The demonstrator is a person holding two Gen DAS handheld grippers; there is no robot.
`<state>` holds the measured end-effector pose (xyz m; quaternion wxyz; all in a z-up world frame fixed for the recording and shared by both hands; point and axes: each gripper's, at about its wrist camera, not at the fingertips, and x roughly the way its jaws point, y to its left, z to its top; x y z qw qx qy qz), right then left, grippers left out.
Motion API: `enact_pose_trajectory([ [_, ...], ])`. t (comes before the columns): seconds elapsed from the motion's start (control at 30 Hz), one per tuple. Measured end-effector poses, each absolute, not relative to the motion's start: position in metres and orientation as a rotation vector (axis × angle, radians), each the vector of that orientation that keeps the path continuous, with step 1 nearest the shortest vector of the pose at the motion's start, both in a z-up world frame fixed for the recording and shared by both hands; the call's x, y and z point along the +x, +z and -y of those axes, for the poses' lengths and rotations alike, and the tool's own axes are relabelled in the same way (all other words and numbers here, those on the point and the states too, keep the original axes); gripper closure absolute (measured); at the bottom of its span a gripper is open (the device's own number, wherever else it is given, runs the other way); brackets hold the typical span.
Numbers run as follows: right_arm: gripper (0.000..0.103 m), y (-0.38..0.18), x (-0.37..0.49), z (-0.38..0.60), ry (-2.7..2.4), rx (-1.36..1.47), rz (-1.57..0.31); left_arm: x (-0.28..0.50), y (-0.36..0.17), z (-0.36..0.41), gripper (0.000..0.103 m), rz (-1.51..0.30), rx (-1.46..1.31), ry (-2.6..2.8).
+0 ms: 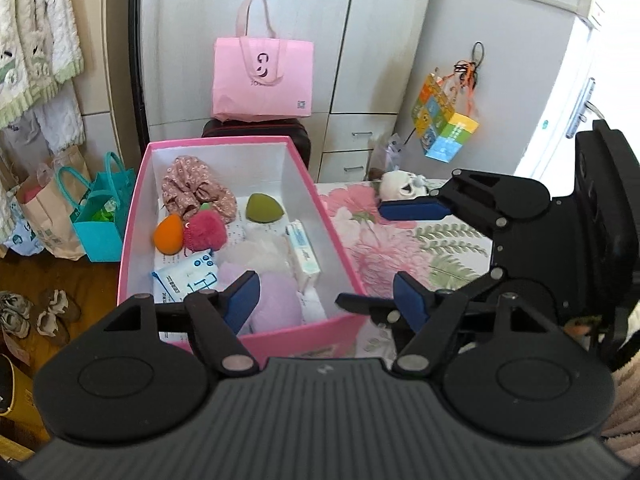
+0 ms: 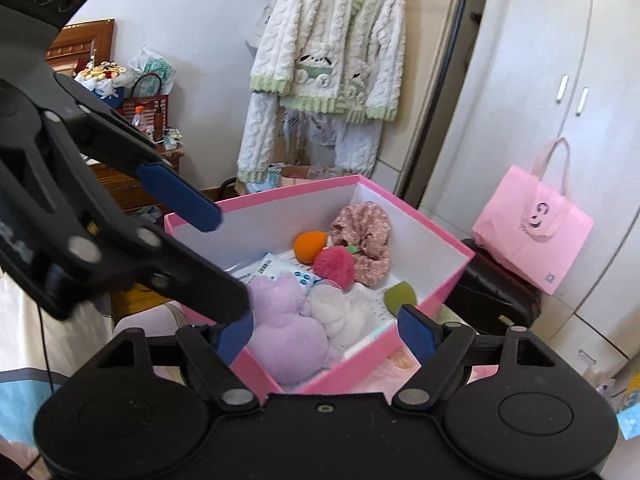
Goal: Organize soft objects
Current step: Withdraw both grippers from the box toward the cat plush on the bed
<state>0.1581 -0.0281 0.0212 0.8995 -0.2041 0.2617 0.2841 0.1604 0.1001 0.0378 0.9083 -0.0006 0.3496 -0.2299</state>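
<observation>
A pink box (image 1: 136,216) (image 2: 280,196) with a white inside stands on a floral bed sheet (image 1: 400,248). In it lie a lilac plush (image 1: 276,300) (image 2: 288,332), a white plush (image 2: 340,312), an orange sponge (image 1: 168,234), a green sponge (image 1: 264,208), a red pompom (image 1: 205,232), a floral scrunchie (image 1: 192,188) and tissue packs (image 1: 304,256). My left gripper (image 1: 324,300) (image 2: 228,260) hangs open over the box's near end, holding nothing. My right gripper (image 2: 326,334) (image 1: 362,256) is open beside it, empty. A small white plush (image 1: 400,186) lies on the bed beyond.
A pink tote bag (image 1: 262,76) sits on a black suitcase (image 1: 296,132) behind the box, against grey cabinets. Teal and paper bags (image 1: 100,216) and shoes (image 1: 52,312) are on the wooden floor at left. A fleece jacket (image 2: 332,52) hangs on the wall.
</observation>
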Motion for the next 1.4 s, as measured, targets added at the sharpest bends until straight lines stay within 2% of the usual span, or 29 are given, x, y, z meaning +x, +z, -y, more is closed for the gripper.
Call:
enact_pose_trajectory([
  [0.17,0.020,0.032,0.136,0.051,0.592,-0.409,-0.530,0.135,0.052,-0.085,0.026,-0.693,0.047,-0.504],
  [0.6,0.020,0.039,0.089,0.142,0.587,-0.263,-0.557,0.098,0.055,-0.020,0.025,-0.690,0.147,-0.612],
  [0.77,0.018,0.032,0.078,0.175,0.542,-0.190,-0.531,0.106,0.050,0.006,0.019,-0.683,0.135,-0.663],
  [1.07,0.018,0.014,0.089,0.214,0.487,-0.141,-0.541,0.133,0.040,0.039,0.018,-0.664,0.066,-0.722],
  [1.3,0.017,0.004,0.102,0.234,0.426,-0.123,-0.442,0.157,0.034,0.055,0.018,-0.640,0.033,-0.744],
  [1.4,0.011,-0.001,0.112,0.239,0.432,-0.128,-0.408,0.169,0.030,0.061,0.017,-0.590,0.024,-0.710],
])
